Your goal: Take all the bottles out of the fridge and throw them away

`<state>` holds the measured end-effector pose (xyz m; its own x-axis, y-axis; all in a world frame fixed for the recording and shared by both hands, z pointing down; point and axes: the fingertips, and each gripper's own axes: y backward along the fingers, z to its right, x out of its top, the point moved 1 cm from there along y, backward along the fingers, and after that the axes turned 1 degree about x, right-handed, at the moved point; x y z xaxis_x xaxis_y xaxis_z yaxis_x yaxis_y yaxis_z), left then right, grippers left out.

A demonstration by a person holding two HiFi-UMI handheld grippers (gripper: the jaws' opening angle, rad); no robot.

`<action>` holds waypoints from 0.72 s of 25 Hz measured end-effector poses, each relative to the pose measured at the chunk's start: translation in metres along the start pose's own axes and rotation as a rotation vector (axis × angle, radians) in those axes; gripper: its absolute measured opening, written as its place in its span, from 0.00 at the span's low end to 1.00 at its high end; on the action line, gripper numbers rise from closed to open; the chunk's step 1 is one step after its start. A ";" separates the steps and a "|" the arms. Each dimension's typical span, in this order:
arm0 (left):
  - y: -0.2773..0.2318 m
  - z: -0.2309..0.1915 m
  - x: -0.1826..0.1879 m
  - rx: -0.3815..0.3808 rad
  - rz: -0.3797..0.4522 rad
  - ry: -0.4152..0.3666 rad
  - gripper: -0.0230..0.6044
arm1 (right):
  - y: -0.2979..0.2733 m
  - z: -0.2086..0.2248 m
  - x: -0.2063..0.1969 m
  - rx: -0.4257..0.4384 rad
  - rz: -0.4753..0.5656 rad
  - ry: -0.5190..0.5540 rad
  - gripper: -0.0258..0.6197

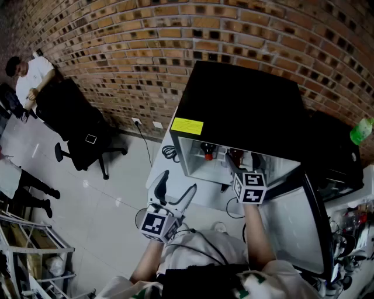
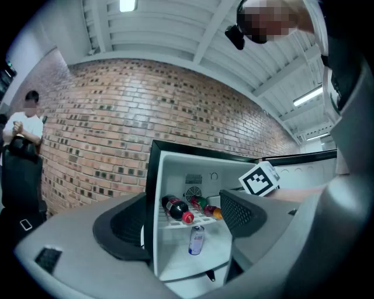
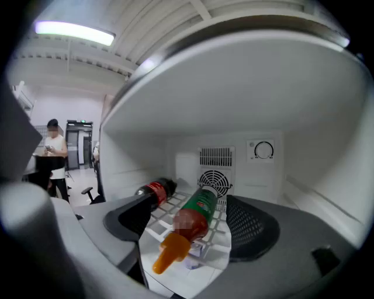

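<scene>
Jaws apart, fridge (image 1: 245,111) on table (image 1: 156,173), brick wall (image 1: 175,29)

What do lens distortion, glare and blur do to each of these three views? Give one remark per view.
Head view: the brick wall bows into an arc and the floor carries a pale sheen. Left gripper view: the ceiling lamp is blown out white, and the corners go black. Right gripper view: the nozzle of the sauce bottle, near the lens, looks soft.
</scene>
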<state>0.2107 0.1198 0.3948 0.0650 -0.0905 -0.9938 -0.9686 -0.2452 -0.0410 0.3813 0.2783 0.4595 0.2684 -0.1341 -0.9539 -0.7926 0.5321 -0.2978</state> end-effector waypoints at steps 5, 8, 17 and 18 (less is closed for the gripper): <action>0.006 -0.003 -0.011 0.000 -0.010 -0.035 0.64 | -0.036 0.020 -0.018 -0.067 -0.186 -0.009 0.70; 0.007 -0.004 -0.010 0.004 -0.014 -0.029 0.64 | -0.053 0.020 -0.034 -0.053 -0.314 0.037 0.69; 0.007 -0.003 -0.011 0.001 -0.020 0.004 0.64 | -0.041 0.010 -0.038 -0.010 -0.345 0.082 0.51; 0.008 -0.004 -0.013 -0.002 -0.022 0.003 0.64 | -0.037 0.009 -0.037 -0.004 -0.333 0.081 0.51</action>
<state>0.2032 0.1149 0.4074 0.0867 -0.0884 -0.9923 -0.9666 -0.2486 -0.0623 0.4050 0.2709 0.5064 0.4686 -0.3663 -0.8039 -0.6708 0.4447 -0.5936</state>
